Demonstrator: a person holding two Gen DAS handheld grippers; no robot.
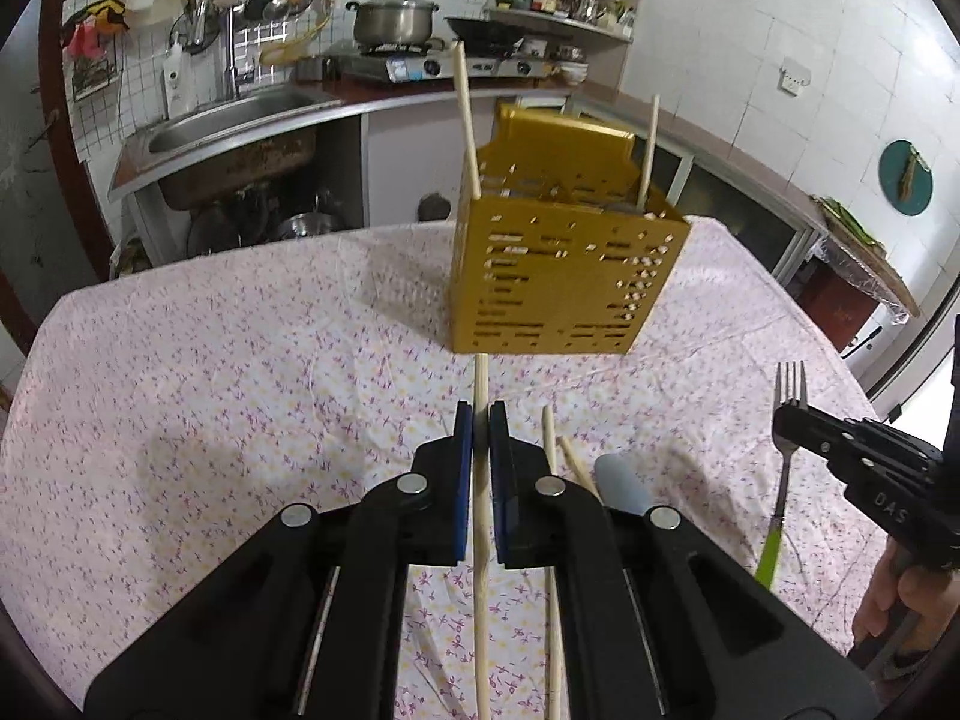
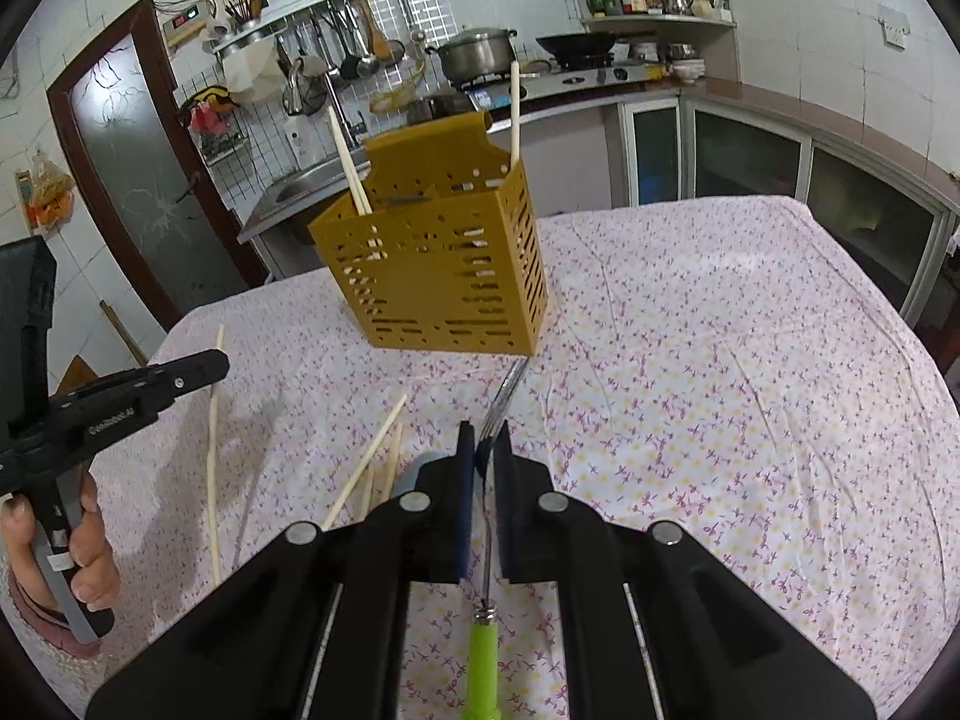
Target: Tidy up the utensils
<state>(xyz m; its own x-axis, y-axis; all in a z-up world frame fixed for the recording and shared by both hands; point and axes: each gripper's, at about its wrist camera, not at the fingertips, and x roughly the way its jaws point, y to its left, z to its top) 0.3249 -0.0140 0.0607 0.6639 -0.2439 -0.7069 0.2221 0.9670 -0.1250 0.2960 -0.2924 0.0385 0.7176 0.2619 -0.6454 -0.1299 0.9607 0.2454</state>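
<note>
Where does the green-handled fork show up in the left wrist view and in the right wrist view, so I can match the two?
Left wrist view: the fork is at the right edge, clamped in the right claw, tines up.
Right wrist view: the fork runs up the bottom centre, between the right claw's pads, green handle nearest the camera.
Shared landmark: the yellow utensil holder on the flowered tablecloth.

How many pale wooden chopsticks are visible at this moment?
5: two upright in the gold perforated holder at and; one clamped in the left gripper; two on the floral tablecloth at and. More may be hidden.
</note>
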